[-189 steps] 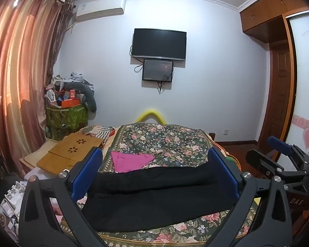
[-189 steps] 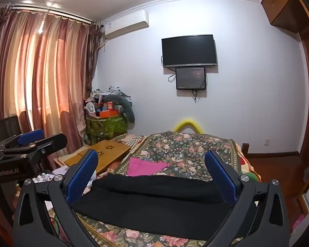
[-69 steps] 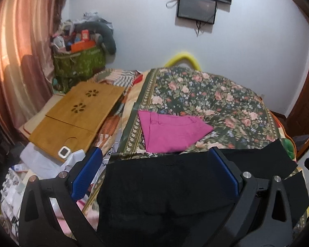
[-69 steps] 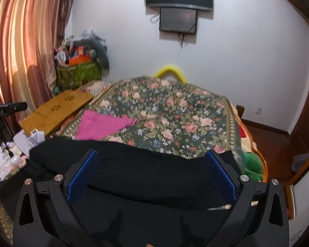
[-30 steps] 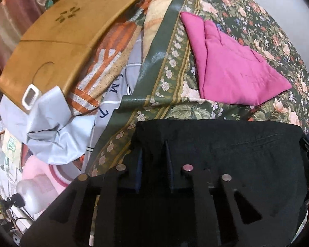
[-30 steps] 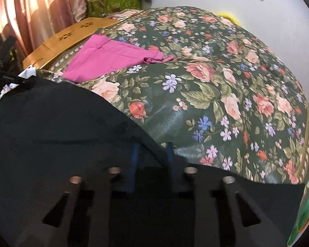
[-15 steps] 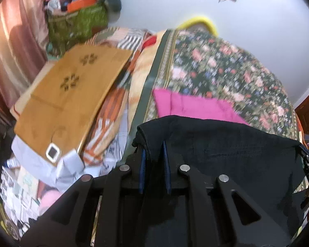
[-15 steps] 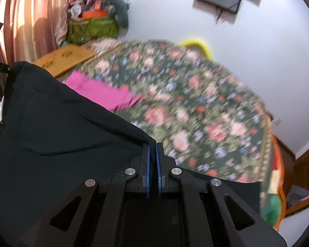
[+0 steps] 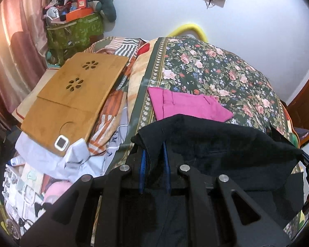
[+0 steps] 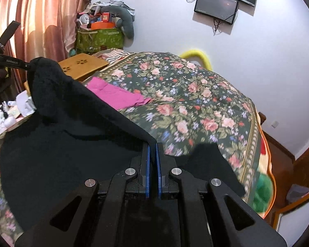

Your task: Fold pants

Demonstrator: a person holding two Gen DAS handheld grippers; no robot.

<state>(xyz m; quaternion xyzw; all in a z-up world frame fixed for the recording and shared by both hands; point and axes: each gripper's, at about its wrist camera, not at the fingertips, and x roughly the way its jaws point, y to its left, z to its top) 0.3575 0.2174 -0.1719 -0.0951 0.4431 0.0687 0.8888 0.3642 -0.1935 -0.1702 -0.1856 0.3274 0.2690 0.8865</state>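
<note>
The black pants (image 9: 226,150) hang between my two grippers, lifted above the near edge of the floral bed (image 9: 212,70). My left gripper (image 9: 153,146) is shut on a corner of the pants' top edge. My right gripper (image 10: 152,146) is shut on the other end of that edge, and the black cloth (image 10: 61,135) stretches left from it to the left gripper (image 10: 20,63). The lower part of the pants drapes down out of sight.
Folded pink pants (image 9: 183,105) lie on the bed's left side, also seen in the right wrist view (image 10: 115,94). A wooden lap desk (image 9: 72,94) and clutter sit left of the bed. A green storage bin (image 9: 76,30) stands by the curtain.
Both grippers, open above the flat pants seconds ago, have shut on the pants' edge and raised it off the bed. Over the last half second the view has tilted up slightly.
</note>
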